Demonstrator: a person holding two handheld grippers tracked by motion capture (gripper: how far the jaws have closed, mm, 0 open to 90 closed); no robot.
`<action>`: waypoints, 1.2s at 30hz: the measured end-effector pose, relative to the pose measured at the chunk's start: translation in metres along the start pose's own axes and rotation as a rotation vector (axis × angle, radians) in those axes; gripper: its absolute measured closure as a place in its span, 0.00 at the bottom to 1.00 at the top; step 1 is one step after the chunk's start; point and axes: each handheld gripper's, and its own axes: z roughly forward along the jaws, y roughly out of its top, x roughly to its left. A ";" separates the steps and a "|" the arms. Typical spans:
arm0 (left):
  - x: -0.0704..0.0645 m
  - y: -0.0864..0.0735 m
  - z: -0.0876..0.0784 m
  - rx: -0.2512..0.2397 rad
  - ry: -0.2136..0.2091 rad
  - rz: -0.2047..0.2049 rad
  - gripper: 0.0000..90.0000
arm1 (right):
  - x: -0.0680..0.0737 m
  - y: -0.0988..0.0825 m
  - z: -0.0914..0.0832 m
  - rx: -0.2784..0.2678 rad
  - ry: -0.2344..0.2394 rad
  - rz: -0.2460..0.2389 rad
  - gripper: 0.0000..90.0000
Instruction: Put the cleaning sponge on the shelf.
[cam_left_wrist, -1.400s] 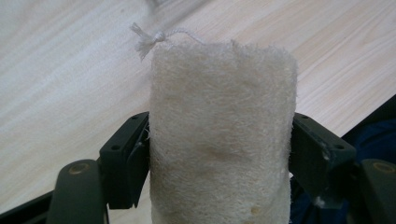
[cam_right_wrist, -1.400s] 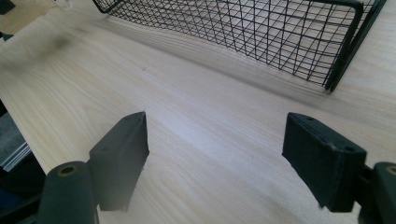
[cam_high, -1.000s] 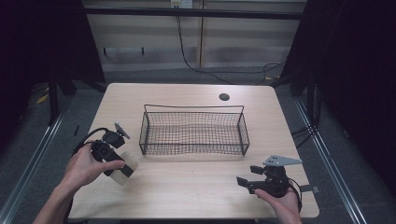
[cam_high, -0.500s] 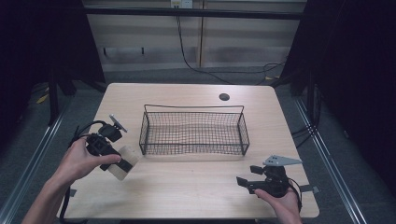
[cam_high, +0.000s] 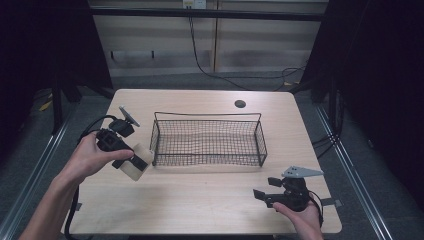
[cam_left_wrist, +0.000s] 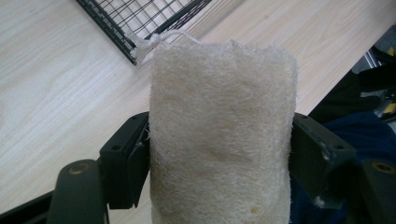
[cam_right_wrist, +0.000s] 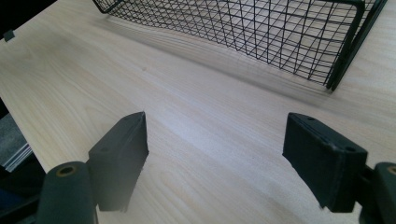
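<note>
I note a cream, fibrous-textured loofah (cam_left_wrist: 222, 135) between the black jaws of my left gripper (cam_high: 131, 162), a black wire-mesh basket (cam_high: 208, 142) with a grid pattern, a pale wood-grain table (cam_high: 200, 200), and my black right gripper (cam_high: 263, 189) with its grey plate.

A light wooden table (cam_high: 200, 200) with rounded corners is carrying the scene, its grain running lengthwise. A black wire basket (cam_high: 207, 141) is sitting directly on it around the middle, a little nearer the far edge than the near one, its long sides lying parallel to the far edge. A small dark round spot (cam_high: 240, 104) is showing in the tabletop near the far edge, toward the far right corner, and a small piece of tape (cam_high: 332, 202) is sticking at the right edge close to the near right corner.
</note>
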 end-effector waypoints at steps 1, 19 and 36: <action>-0.001 0.002 -0.001 -0.010 0.000 -0.010 0.31 | 0.000 0.000 0.000 0.002 -0.001 0.002 0.25; -0.009 0.038 -0.007 -0.051 -0.025 -0.124 0.31 | 0.000 0.000 0.000 0.001 0.001 0.001 0.25; -0.013 0.069 -0.002 -0.071 -0.011 -0.296 0.31 | 0.001 0.000 -0.001 0.003 0.001 0.002 0.25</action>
